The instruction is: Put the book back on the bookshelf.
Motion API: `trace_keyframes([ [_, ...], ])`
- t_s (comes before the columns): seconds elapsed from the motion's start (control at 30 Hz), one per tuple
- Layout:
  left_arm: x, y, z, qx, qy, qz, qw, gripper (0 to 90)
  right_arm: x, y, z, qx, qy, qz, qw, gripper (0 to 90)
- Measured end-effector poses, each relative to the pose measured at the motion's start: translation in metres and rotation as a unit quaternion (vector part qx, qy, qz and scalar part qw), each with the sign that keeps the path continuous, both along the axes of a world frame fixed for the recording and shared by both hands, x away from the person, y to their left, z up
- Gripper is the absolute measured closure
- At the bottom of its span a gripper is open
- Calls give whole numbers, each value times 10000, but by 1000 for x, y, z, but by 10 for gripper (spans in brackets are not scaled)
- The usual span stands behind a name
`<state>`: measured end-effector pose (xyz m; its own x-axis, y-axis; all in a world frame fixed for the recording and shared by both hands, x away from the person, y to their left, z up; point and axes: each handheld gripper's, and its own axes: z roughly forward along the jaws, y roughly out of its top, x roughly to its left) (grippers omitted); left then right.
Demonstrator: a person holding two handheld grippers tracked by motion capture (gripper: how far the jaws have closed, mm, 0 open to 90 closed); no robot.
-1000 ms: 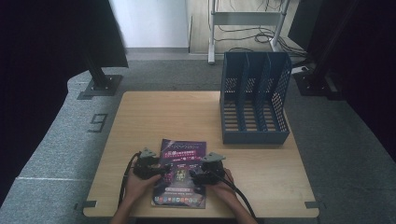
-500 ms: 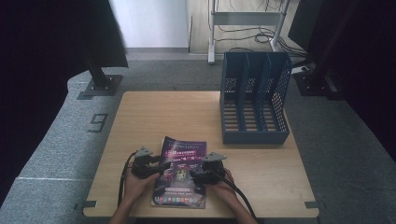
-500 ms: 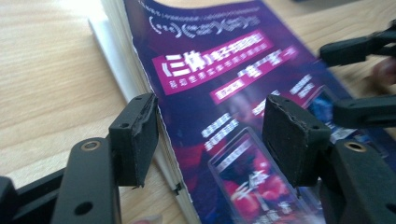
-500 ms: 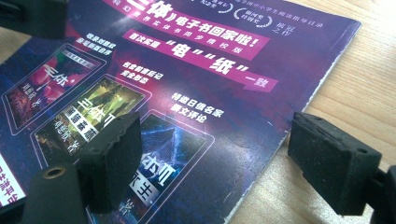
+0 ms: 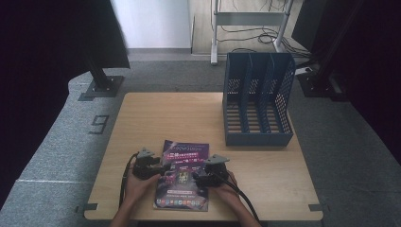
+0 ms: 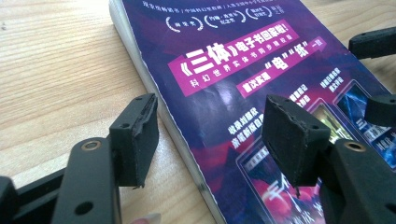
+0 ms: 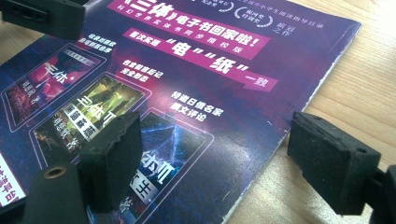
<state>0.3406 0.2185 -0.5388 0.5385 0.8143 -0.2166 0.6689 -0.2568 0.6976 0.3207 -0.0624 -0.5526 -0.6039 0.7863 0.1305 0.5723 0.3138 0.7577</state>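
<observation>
Presently lying flat near the front edge of the wooden worktop (image 5: 189,113): one purple book (image 5: 182,175), cover up. Left tool (image 6: 210,135) is straddling the book's left edge, jaws standing apart, not pressing. Right tool (image 7: 233,158) is straddling its right edge, jaws likewise spread wide. Blue file rack (image 5: 257,104) is standing well apart at the far right.

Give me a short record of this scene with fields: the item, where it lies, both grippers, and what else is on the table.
item: purple glossy-covered book
place: flat on the light wooden table, near its front edge
left gripper: open, jaws astride the book's left edge
right gripper: open, jaws astride the book's right edge
other: blue plastic three-slot file rack, upright at the table's far right
</observation>
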Motion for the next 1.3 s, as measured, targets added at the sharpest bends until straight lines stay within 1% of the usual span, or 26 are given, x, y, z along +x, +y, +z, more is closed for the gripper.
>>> trace_keyframes([
  [0.03, 1, 0, -1, 27, 2, 40, 10000, 362, 0, 0, 0, 3, 1, 0, 10000, 178],
  [0.07, 3, -1, -3, -23, 53, 61, 10000, 359, 0, 0, 0, 4, 3, 5, 10000, 179],
  [0.2, 5, -3, -3, -87, 66, 4, 9999, 358, 0, 0, 0, 0, 5, 7, 10000, 179],
  [0.27, 5, -5, -3, 24, 23, 2, 10000, 370, 1, 0, 0, -7, -1, 11, 10000, 179],
  [0.33, 5, -5, -3, 22, 29, -1, 10000, 379, 1, 0, 0, -4, -4, 5, 10000, 178],
  [0.4, 4, -5, -2, -1, 12, 49, 10000, 396, 1, 0, 0, -5, -7, -10, 10000, 178],
  [0.43, 3, -4, 1, -78, -49, 61, 9999, 423, 0, 1, 0, -17, -3, -21, 10000, 176],
  [0.47, 3, -4, 1, -78, -49, 61, 9999, 424, 0, 1, 0, -17, -3, -21, 10000, 176],
  [0.53, 2, -3, 4, -185, -97, 53, 9998, 427, 1, 1, 0, -26, 0, -21, 10000, 175],
  [0.6, 0, -2, 6, -356, -155, 11, 9992, 429, 1, 1, 0, -30, -5, -17, 10000, 175],
  [0.67, -1, -3, 10, -475, -200, -61, 9987, 429, 0, 1, 0, -31, -15, -18, 10000, 176],
  [0.7, -2, -3, 13, -603, -230, -128, 9978, 433, 0, 1, 0, -29, -21, -17, 10000, 176],
  [0.73, -2, -4, 14, -692, -208, -204, 9972, 438, 0, 1, 0, -29, -21, -17, 10000, 176],
  [0.77, -2, -4, 14, -692, -208, -204, 9972, 440, 0, 1, 0, -29, -21, -17, 10000, 176],
  [0.83, -2, -6, 14, -828, -129, -407, 9956, 444, 0, 1, 0, -30, -17, -19, 10000, 176],
  [0.87, -3, -10, 13, -733, -120, -487, 9961, 445, 0, 1, 0, -31, -18, -16, 10000, 177],
  [0.9, -3, -10, 13, -733, -120, -487, 9961, 442, 0, 1, 0, -31, -18, -16, 10000, 177],
  [0.93, -2, -11, 13, -574, -138, -450, 9972, 439, 0, 0, 0, -36, -28, -5, 10000, 178],
  [0.97, -2, -11, 13, -574, -138, -450, 9972, 439, 0, 0, 0, -36, -28, -5, 10000, 178],
  [1.07, 1, -9, 12, -663, -114, -415, 9969, 439, 0, 0, 0, -31, -38, 5, 10000, 178],
  [1.1, 2, -9, 13, -648, -122, -395, 9970, 440, 0, 0, -1, -34, -44, 6, 10000, 176],
  [1.2, 5, -10, 11, -575, -124, -336, 9977, 440, 0, 0, -1, -32, -45, 7, 10000, 177],
  [1.27, 8, -11, 9, -472, -125, -287, 9984, 440, 0, 0, -1, -33, -47, 7, 10000, 177],
  [1.3, 11, -12, 6, -397, -93, -245, 9989, 440, 0, 0, -1, -33, -47, 6, 10000, 177],
])
